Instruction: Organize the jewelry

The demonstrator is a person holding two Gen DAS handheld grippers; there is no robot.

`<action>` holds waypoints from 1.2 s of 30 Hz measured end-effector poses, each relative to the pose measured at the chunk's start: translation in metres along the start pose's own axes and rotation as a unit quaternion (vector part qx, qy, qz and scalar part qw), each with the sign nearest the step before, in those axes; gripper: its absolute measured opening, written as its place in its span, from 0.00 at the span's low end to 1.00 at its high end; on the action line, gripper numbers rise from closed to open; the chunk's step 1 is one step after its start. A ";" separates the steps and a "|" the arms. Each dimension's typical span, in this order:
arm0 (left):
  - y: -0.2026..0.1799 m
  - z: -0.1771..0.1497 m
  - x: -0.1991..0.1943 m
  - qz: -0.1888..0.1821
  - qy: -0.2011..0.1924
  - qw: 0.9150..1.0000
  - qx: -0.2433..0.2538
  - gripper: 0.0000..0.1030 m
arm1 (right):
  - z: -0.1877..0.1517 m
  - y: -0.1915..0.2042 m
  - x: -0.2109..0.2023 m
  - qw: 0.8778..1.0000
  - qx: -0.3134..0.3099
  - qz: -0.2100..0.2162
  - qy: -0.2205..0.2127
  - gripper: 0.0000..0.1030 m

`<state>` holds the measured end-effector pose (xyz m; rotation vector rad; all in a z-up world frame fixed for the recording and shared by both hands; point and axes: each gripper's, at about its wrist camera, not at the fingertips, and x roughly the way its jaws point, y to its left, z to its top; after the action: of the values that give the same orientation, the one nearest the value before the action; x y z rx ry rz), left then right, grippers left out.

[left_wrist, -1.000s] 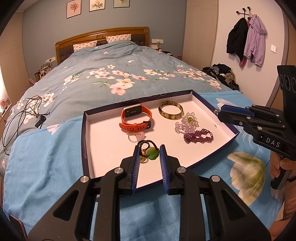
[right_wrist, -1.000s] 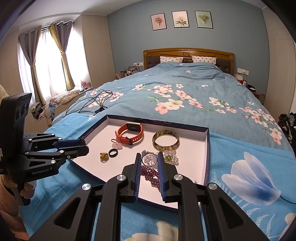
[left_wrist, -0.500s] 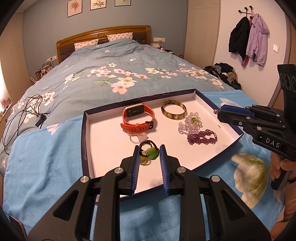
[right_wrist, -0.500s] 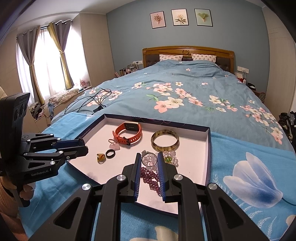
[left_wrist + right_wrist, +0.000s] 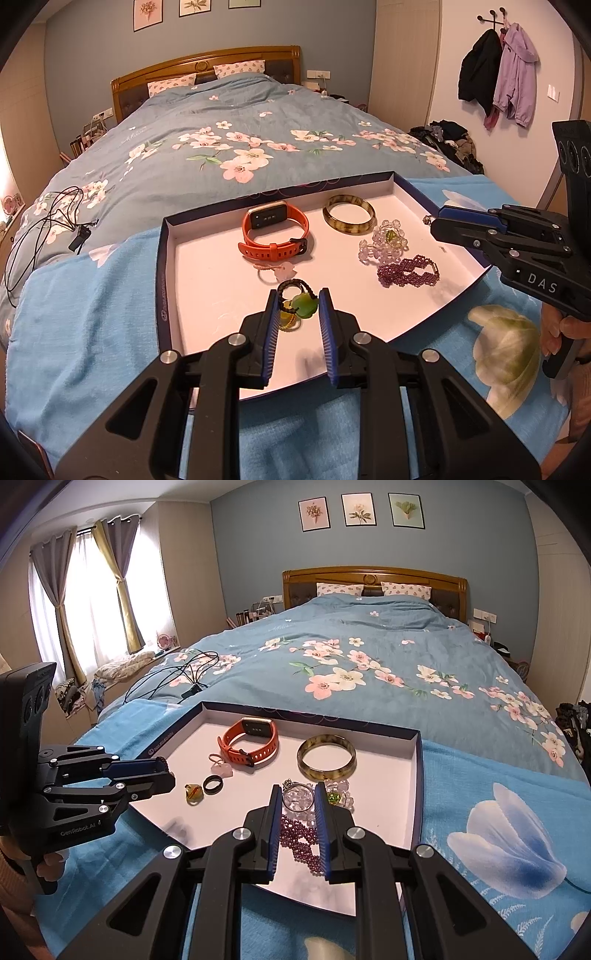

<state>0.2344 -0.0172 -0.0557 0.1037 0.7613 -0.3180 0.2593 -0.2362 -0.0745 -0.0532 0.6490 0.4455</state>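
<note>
Jewelry lies spread in the tray [image 5: 162,280] on the bed just as it did a second ago. No piece has shifted, and only the camera views have drifted a touch. Taking the tray's middle as the dial in the left view, the orange watch [image 5: 275,230] sits at twelve o'clock. The brown bangle [image 5: 349,218] is at one, the clear bead bracelet [image 5: 384,243] at two and the purple bead bracelet [image 5: 408,273] at three. Nothing has been set down in that second, so I judge the sorting to be paused mid-carry.

The left tongs [image 5: 297,299] are at a narrow gap, unchanged. A green pendant [image 5: 304,304] on a black cord sits between the pads, apparently pinched and clear of the tray floor at about six o'clock. The right tongs [image 5: 297,794] are equally narrow and grip a silver ring [image 5: 289,784]. In the left view their tip hangs over the tray's rim at three o'clock. Both pieces seem to await a place.
</note>
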 end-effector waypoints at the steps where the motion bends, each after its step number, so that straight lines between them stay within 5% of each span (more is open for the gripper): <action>1: 0.000 0.001 0.001 0.000 0.001 1.000 0.000 0.21 | -0.001 -0.001 0.001 1.000 0.000 -0.001 0.001 0.15; 36: 0.003 0.002 0.028 0.011 0.029 1.000 -0.005 0.21 | 0.006 -0.005 0.021 0.999 0.008 -0.011 0.035 0.15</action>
<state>0.2556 -0.0215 -0.0734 0.1112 0.8179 -0.2910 0.2794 -0.2322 -0.0826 -0.0608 0.7205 0.4184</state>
